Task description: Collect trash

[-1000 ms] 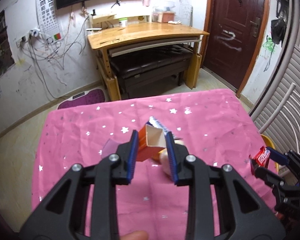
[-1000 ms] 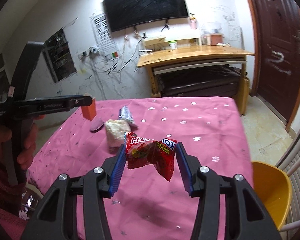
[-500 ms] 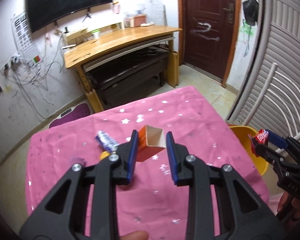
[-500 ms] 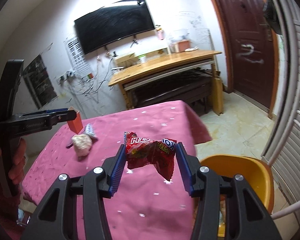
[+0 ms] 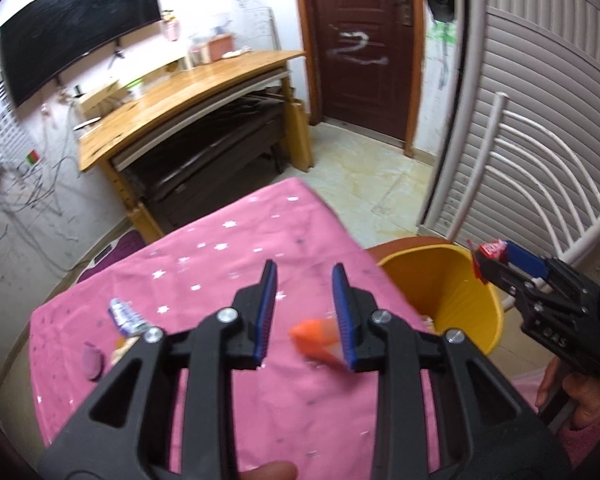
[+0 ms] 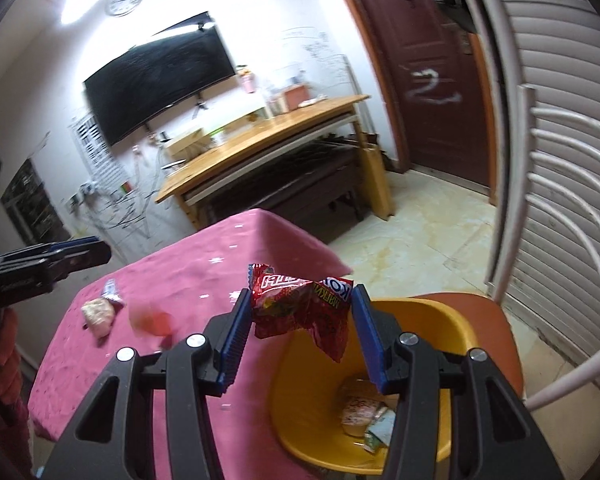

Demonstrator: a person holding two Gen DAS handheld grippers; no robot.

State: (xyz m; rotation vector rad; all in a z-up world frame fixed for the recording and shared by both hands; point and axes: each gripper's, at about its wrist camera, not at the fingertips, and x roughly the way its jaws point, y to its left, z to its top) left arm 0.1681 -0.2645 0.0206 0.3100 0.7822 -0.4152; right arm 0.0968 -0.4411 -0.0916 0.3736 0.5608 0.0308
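Right tongs (image 6: 298, 334) clamped on a red snack wrapper (image 6: 300, 308), held above the near rim of the yellow bin (image 6: 452, 320). Left tongs (image 5: 304, 312) stand apart and empty; a blurred orange carton (image 5: 316, 330) appears loose just below them, over the pink bench (image 5: 204, 276). Risk: the carton lands on the bench short of the bin; the wrapper, light and crumpled, may drift past the rim on release.

Crumpled red wrapper (image 6: 300, 306) pinched above yellow bin (image 6: 296, 412); blurred orange carton (image 5: 314, 330) over pink table
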